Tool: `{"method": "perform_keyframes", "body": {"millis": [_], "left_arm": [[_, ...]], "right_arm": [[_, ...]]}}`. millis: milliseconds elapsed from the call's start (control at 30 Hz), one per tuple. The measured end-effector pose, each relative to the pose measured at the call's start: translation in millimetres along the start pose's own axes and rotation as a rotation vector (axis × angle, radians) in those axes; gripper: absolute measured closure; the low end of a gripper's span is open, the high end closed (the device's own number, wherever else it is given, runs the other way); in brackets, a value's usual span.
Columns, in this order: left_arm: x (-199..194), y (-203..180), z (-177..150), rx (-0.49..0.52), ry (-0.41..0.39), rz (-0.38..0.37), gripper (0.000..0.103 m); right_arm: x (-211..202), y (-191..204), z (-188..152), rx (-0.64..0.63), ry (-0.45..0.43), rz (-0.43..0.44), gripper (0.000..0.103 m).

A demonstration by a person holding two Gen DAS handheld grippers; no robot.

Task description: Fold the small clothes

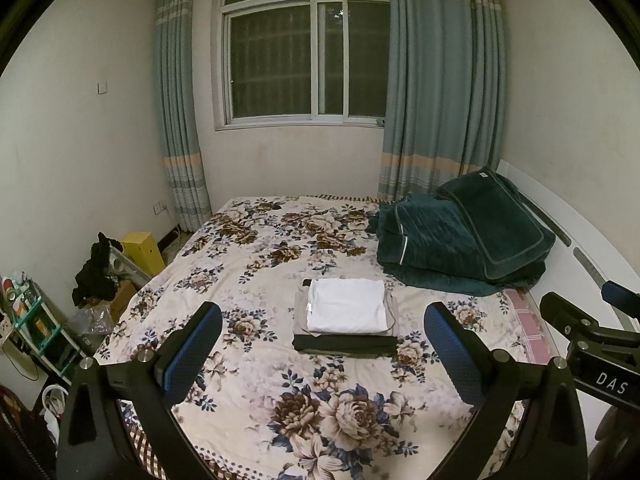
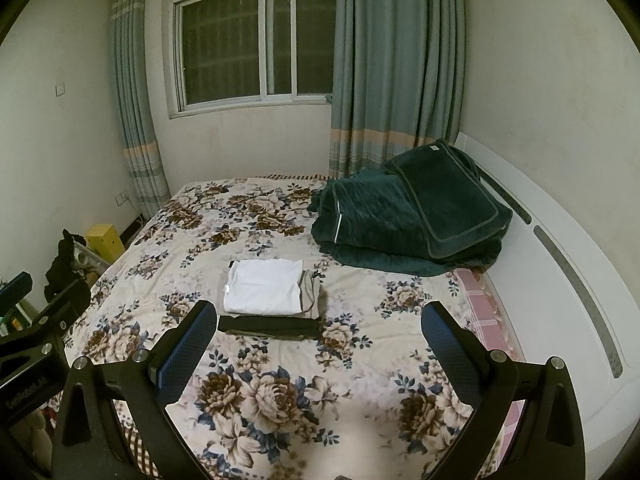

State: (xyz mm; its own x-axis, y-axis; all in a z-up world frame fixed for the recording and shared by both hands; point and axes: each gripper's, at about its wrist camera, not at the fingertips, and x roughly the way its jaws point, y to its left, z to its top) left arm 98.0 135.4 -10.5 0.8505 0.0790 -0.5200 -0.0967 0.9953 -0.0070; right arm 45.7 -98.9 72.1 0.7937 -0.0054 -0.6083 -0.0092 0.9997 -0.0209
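A neat stack of folded clothes lies in the middle of the floral bedspread (image 1: 256, 272). A white garment (image 1: 346, 305) is on top, a grey one (image 1: 394, 312) under it and a black one (image 1: 344, 345) at the bottom. The stack also shows in the right wrist view: white (image 2: 264, 286), grey (image 2: 312, 294), black (image 2: 270, 325). My left gripper (image 1: 322, 326) is open and empty, held above the near side of the bed, short of the stack. My right gripper (image 2: 320, 326) is open and empty, to the right of the stack.
A dark green folded quilt (image 1: 460, 240) lies at the far right of the bed by the white headboard (image 2: 560, 248). Left of the bed stand a yellow box (image 1: 144, 252), black cloth (image 1: 96, 272) and a cluttered shelf (image 1: 36, 320). Curtains frame a window (image 1: 304, 64).
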Motion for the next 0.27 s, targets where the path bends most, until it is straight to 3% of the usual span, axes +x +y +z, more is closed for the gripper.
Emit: {"method": "perform_keyframes", "body": {"millis": [267], "left_arm": [[-1.2,0.9,-0.2,-0.002,-0.008,0.007,0.0]], "right_arm": [[-2.2,0.8,-0.3,0.004,0.001,-0.002,0.0]]}}
